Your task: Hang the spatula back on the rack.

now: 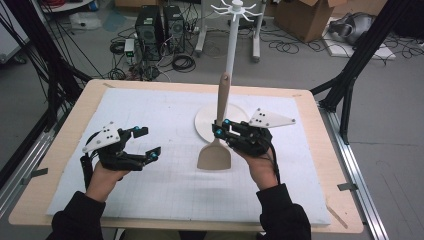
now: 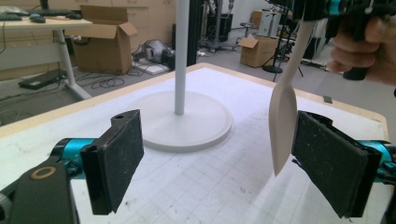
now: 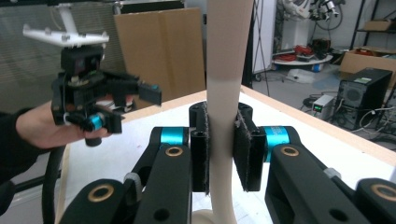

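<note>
1. Grey floor (image 1: 300, 70) strewn with black cables (image 1: 182, 62).
2. Two black computer towers (image 1: 159, 27) beyond the wooden tabletop (image 1: 65, 145).
3. Cardboard boxes (image 1: 310, 17) far right; another cardboard box (image 2: 105, 39) beside a desk (image 2: 44, 23).

stand (image 1: 232, 60) at table's (image 1: 60, 150) far middle | spatula (image 1: 218, 135) before its base | left gripper (image 1: 145, 144) left of spatula

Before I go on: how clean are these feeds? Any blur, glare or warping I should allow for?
High view: soft and low in detail, even light, faint shadow under the spatula. Left gripper view: the near pads sharp, wide-angle bend toward the edges, the white stand clear. Right gripper view: the spatula handle looms large between the jaws; the left gripper stays crisp. No strong glare anywhere.
</note>
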The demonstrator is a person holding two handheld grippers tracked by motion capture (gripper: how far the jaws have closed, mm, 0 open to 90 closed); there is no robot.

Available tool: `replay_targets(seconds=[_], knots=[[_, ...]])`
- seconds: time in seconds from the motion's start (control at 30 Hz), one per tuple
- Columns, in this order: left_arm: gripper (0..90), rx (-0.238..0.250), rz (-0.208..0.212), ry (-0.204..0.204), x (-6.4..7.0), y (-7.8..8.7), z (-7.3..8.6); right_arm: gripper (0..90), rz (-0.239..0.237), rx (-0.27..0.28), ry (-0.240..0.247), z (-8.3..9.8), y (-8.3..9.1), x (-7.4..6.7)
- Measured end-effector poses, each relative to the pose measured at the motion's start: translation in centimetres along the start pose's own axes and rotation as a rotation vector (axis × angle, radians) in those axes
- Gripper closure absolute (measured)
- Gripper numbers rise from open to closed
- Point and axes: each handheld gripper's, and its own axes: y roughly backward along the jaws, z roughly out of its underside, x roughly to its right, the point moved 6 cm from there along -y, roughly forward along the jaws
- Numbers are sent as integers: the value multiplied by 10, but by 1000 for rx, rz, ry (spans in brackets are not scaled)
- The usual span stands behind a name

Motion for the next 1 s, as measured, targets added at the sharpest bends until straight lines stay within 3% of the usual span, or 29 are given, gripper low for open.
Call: replay_targets(seconds=[0.33, 0.57, 0.77, 1.0], knots=[[177, 11, -14, 28, -5, 8, 10, 787, 53, -21, -14, -9, -4, 14], [177, 18, -20, 38, -6, 10, 11, 787, 113, -12, -26, -37, -9, 36], [177, 10, -14, 46, -6, 9, 13, 787, 132, -2, -40, -61, -15, 54], [177, 10, -1, 47, -6, 4, 14, 787, 144, -14, -41, -72, -20, 64]])
